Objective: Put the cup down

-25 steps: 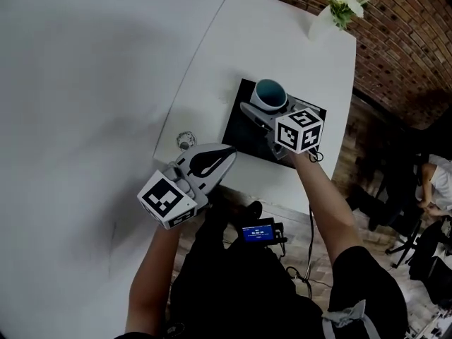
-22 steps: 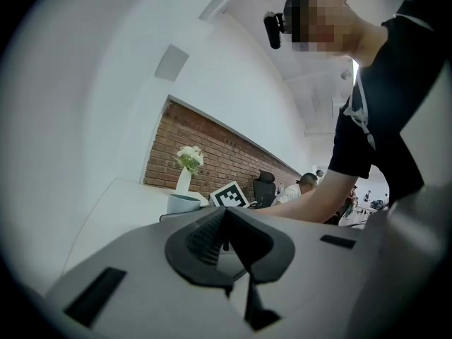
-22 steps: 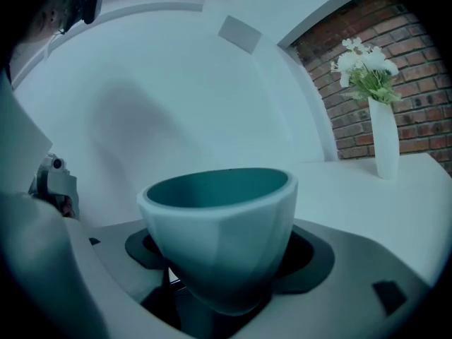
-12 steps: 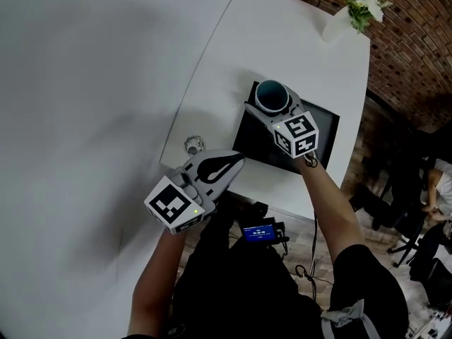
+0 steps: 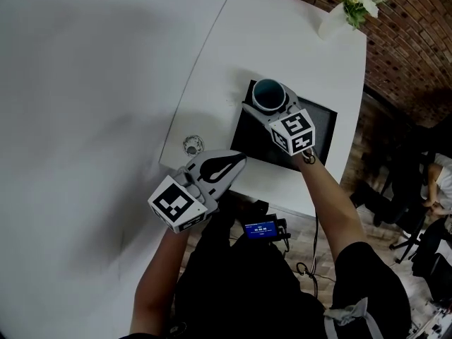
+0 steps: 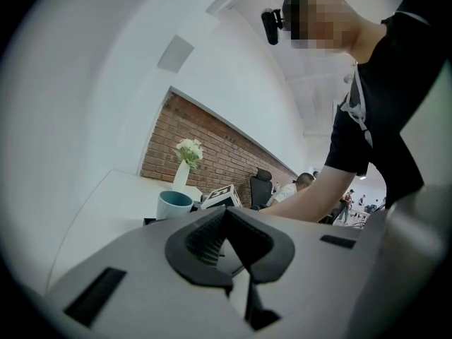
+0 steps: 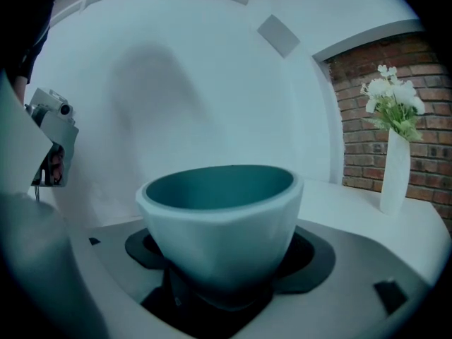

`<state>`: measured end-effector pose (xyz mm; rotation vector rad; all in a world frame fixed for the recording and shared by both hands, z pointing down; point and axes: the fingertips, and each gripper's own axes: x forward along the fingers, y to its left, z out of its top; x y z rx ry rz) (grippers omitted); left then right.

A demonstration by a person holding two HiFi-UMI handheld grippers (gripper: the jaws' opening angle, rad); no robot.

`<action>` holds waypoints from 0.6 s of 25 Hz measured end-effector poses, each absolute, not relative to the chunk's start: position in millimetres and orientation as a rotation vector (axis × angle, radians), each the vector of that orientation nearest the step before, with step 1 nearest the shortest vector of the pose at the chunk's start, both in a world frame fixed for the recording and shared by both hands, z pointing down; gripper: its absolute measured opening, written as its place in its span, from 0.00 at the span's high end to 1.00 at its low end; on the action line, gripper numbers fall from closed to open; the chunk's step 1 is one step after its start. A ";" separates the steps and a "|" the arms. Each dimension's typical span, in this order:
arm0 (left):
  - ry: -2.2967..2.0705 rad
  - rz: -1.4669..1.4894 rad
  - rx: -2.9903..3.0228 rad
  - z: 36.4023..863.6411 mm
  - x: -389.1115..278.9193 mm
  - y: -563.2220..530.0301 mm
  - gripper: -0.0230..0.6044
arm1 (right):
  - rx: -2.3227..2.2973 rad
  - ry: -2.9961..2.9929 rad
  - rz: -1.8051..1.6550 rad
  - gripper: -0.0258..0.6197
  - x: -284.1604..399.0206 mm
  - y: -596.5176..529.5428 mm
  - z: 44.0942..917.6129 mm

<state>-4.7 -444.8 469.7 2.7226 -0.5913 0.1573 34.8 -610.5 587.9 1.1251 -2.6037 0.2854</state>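
Observation:
A pale teal cup (image 5: pixel 269 94) with a darker inside is held upright over the far left corner of a black mat (image 5: pixel 247 138) on the white table (image 5: pixel 282 41). My right gripper (image 5: pixel 263 109) is shut on the cup (image 7: pixel 220 217), with a jaw on each side of its lower half. Whether the cup's base touches the mat is hidden. My left gripper (image 5: pixel 229 162) hovers at the table's near edge, shut with nothing in it. The left gripper view shows its pads (image 6: pixel 205 239) pressed together and the cup (image 6: pixel 174 204) beyond them.
A white vase of flowers (image 5: pixel 346 6) stands at the table's far right corner, by a brick wall. A small glass object (image 5: pixel 192 145) sits at the near left corner. A small lit screen (image 5: pixel 261 229) hangs at the person's waist. Chairs stand on the floor to the right.
The right gripper's marker cube has tilted a little while the cup stays over the mat's far corner. The left gripper has hardly moved.

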 end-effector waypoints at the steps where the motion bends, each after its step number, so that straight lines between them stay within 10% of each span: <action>1: -0.589 0.166 2.726 469.9 -4.2 -443.5 0.95 | 1.118 -2.598 0.278 0.35 34.4 -609.9 588.6; 15: -0.610 0.179 2.736 468.7 -1.1 -422.7 0.95 | 1.158 -2.540 0.352 0.34 71.2 -569.9 590.5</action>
